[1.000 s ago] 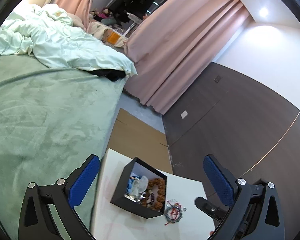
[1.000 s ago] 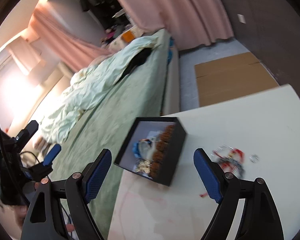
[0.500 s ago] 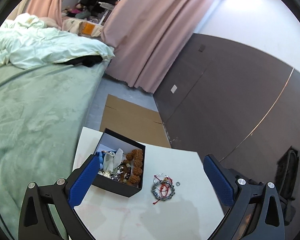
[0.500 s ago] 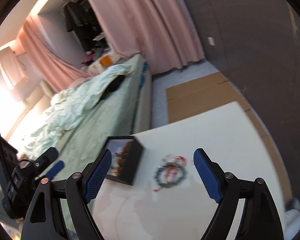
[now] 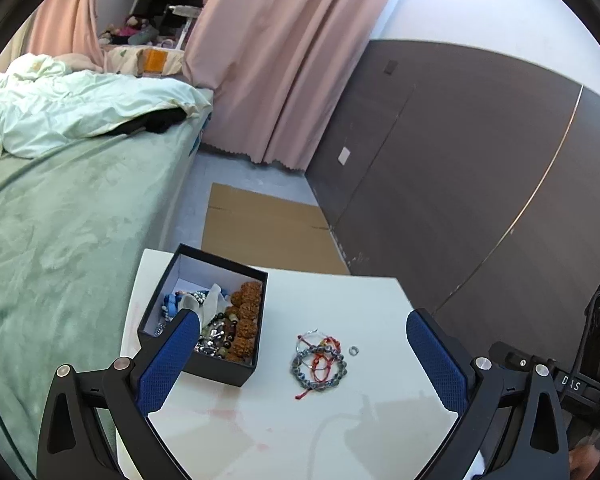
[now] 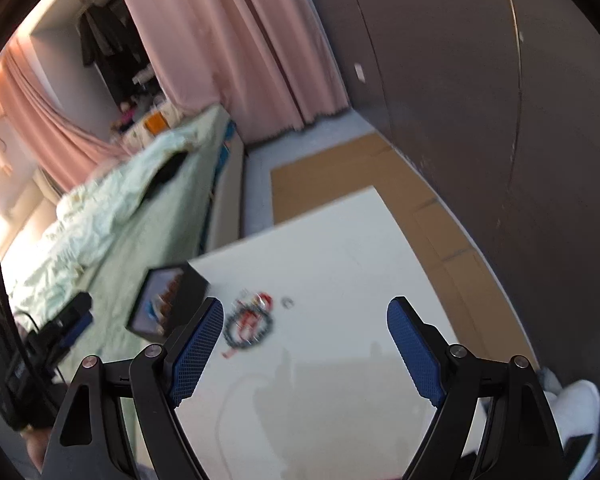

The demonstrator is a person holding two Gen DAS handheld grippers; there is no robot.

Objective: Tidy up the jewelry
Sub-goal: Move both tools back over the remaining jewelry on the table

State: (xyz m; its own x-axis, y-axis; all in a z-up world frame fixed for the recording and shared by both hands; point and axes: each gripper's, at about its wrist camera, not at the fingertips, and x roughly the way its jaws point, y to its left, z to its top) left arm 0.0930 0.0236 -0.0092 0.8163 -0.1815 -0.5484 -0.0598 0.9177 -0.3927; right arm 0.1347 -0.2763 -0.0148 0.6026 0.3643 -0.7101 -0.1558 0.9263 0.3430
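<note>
A small heap of beaded bracelets with red cord [image 5: 319, 364] is seen on the white table [image 5: 340, 432], just right of the open black jewelry box [image 5: 204, 314]. The left gripper [image 5: 304, 356] and right gripper [image 6: 305, 334] are held wide apart above the table, nothing grasped

Box [image 5: 204, 320] sits lower left on table [image 5: 340, 420], bracelets [image 5: 319, 364] just right of it, ring [image 5: 353, 349] beside them. Bed [image 5: 60, 220] far left, cardboard [image 5: 260, 232] behind table.
</note>
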